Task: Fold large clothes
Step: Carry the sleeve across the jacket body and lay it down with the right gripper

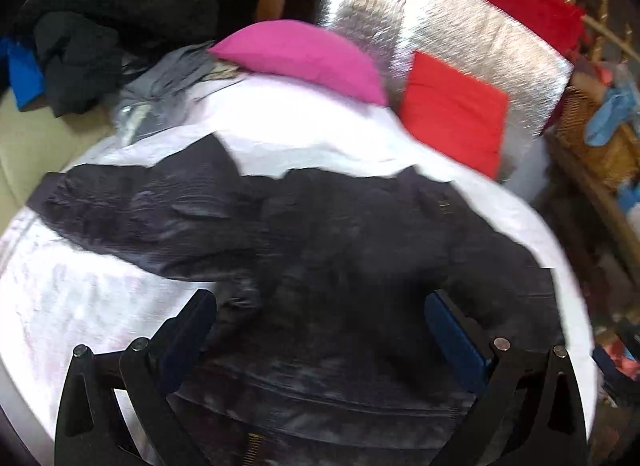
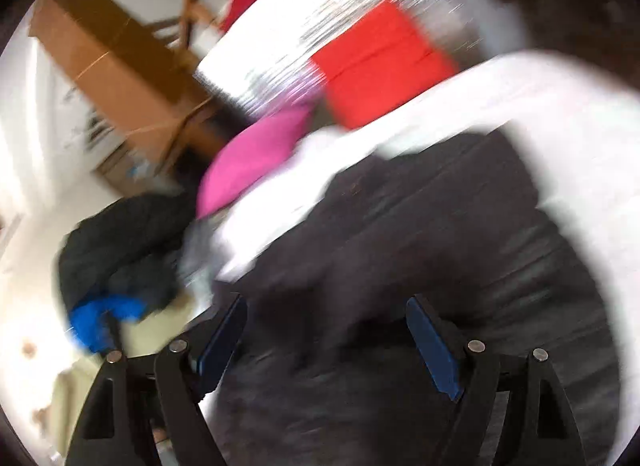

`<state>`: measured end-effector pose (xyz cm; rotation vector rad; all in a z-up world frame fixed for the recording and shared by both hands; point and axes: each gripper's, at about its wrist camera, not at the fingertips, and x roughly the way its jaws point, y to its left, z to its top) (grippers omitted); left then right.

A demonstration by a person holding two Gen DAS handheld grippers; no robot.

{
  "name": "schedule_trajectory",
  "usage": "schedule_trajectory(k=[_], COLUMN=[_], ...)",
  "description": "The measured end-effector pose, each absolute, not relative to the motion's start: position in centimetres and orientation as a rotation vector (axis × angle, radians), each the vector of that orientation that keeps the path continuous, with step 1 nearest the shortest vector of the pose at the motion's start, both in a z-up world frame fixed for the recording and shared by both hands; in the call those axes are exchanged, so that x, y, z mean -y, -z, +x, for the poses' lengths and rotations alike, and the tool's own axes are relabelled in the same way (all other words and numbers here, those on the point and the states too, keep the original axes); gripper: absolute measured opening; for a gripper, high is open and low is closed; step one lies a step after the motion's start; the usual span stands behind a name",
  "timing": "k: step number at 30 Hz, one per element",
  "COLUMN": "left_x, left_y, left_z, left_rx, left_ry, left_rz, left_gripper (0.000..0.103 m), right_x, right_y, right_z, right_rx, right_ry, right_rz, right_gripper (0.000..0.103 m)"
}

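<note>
A large dark jacket [image 1: 328, 250] lies spread on a white sheet [image 1: 80, 298], one sleeve stretched toward the left edge. My left gripper [image 1: 320, 306] hovers over its lower middle with the jaws wide apart and nothing pinched between them. In the blurred right wrist view the same dark jacket [image 2: 440, 250] fills the lower right. My right gripper [image 2: 326, 314] is open above it, its blue pads [image 2: 434, 350] well apart, and no cloth is caught between them.
A pink cushion [image 1: 304, 57] and a red cushion [image 1: 452, 113] rest at the far side against a silver panel [image 1: 452, 29]. A heap of dark clothes with a blue piece [image 1: 76, 53] lies at the left. Wicker baskets [image 1: 596, 145] stand at the right.
</note>
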<state>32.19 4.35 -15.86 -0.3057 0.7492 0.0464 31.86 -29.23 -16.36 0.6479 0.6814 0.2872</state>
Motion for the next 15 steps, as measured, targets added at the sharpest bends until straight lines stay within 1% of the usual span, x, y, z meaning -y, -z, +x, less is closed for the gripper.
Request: schedule_trajectory(k=[2,4,7,11,15], left_x=[-3.4,-2.8,-2.5,-4.2,-5.3], left_y=[15.5,15.8,17.9,19.9,20.5], left_z=[31.9,32.2,33.9,34.8,34.4], left_rx=[-0.733,-0.749,-0.859,-0.946,-0.952], left_ry=[-0.003,0.007,0.014,0.002,0.005], left_rz=[-0.306,-0.292,-0.291,-0.351,-0.336], left_gripper=[0.103,0.103,0.103,0.103,0.103], right_x=[32.8,35.6,38.6,40.0,40.1], right_y=[16.7,17.6,19.1,21.3,22.8], right_z=[32.2,33.3,35.2,37.9,39.8], right_rx=[-0.658,-0.676,-0.711,-0.78,-0.824], right_ry=[-0.17,-0.095,-0.016,-0.057,-0.09], right_rz=[0.673,0.707,0.71,0.727,0.697], right_gripper=[0.084,0.084,0.084,0.084,0.084])
